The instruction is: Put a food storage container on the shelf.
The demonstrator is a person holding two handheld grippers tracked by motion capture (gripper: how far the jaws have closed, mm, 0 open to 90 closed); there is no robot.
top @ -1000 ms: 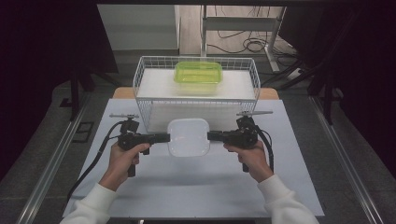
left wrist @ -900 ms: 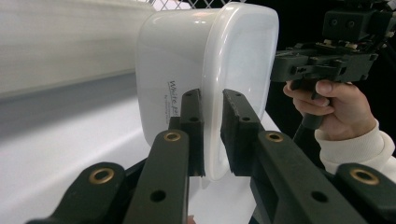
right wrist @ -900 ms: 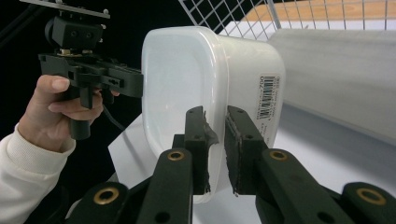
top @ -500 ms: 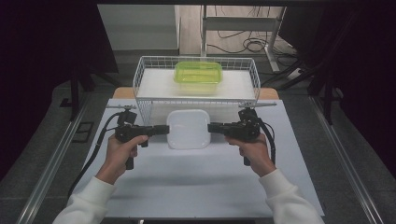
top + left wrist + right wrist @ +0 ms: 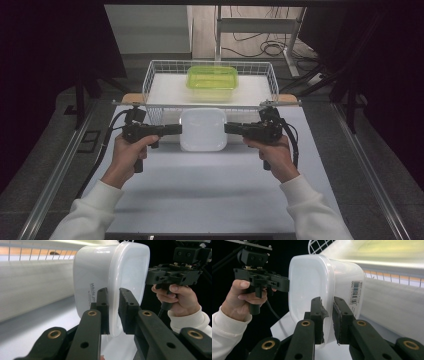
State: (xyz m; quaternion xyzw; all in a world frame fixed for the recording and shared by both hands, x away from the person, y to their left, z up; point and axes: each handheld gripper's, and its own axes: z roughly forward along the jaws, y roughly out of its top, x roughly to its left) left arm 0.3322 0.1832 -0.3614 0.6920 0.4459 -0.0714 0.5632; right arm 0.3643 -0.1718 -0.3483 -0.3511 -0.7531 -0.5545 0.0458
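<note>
A white plastic container (image 5: pixel 203 129) with rounded corners hangs above the white table between both grippers. My left gripper (image 5: pixel 176 129) is shut on its left rim, the two pads pinching the wall of the white container (image 5: pixel 110 280). My right gripper (image 5: pixel 230 128) is shut on the opposite rim of the white container (image 5: pixel 324 282), which bears a barcode label. The container sits just in front of the wire basket (image 5: pixel 150 82). Inside that basket rests a green lidded container (image 5: pixel 212 81).
The white wire basket stands at the table's far edge on a white liner. The white table top (image 5: pixel 210 190) stretches toward the person. Metal rails (image 5: pixel 60 170) run along both sides, and cables lie on the floor behind.
Both grippers have risen together with the white container, which now sits higher and closer to the basket's front wall.
</note>
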